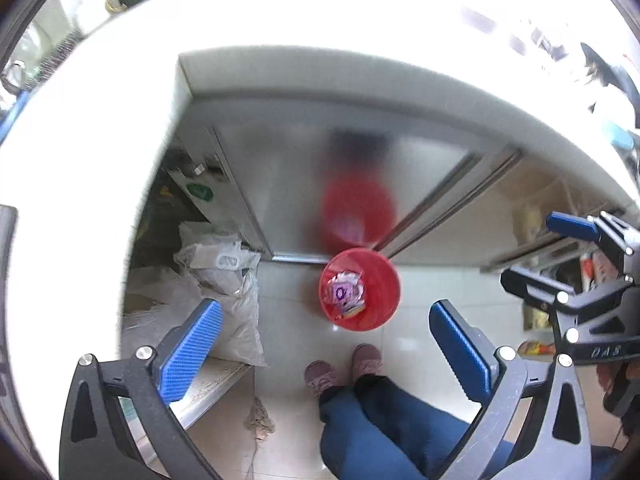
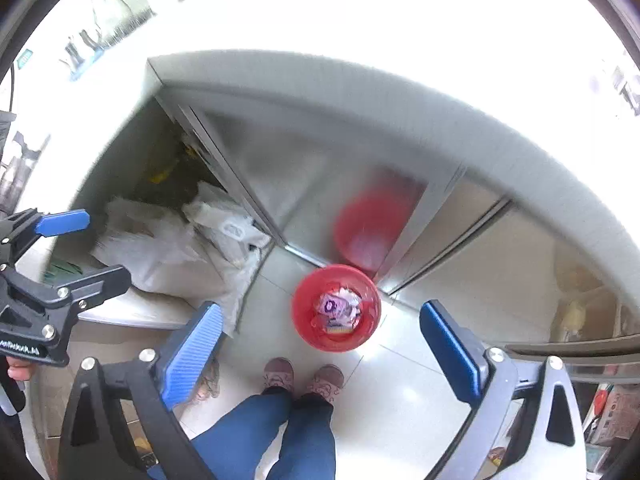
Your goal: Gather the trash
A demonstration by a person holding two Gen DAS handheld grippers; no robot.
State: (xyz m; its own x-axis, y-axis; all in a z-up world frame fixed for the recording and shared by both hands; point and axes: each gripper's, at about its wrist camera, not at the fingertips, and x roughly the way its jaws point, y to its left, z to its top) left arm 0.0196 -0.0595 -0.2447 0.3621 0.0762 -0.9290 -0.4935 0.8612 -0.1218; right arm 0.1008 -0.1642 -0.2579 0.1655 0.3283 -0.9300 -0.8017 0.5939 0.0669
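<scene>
A red round bin [image 1: 370,312] [image 2: 308,332] stands on the pale tiled floor, far below both grippers. Crumpled wrappers with purple print [image 1: 343,293] [image 2: 338,307] lie inside it. My left gripper [image 1: 326,350] points steeply down over the bin, its blue pads wide apart with nothing between them. My right gripper [image 2: 322,354] hangs beside it, also open and empty. Each gripper shows in the other's view: the right gripper [image 1: 528,248] at the right edge, the left gripper [image 2: 108,246] at the left edge.
A white countertop [image 1: 100,160] curves around above brushed-metal cabinet doors [image 1: 288,184] that reflect the bin. White plastic sacks [image 1: 216,276] are piled at the left on the floor. The person's blue trouser legs [image 2: 304,432] and shoes [image 1: 364,360] stand just before the bin.
</scene>
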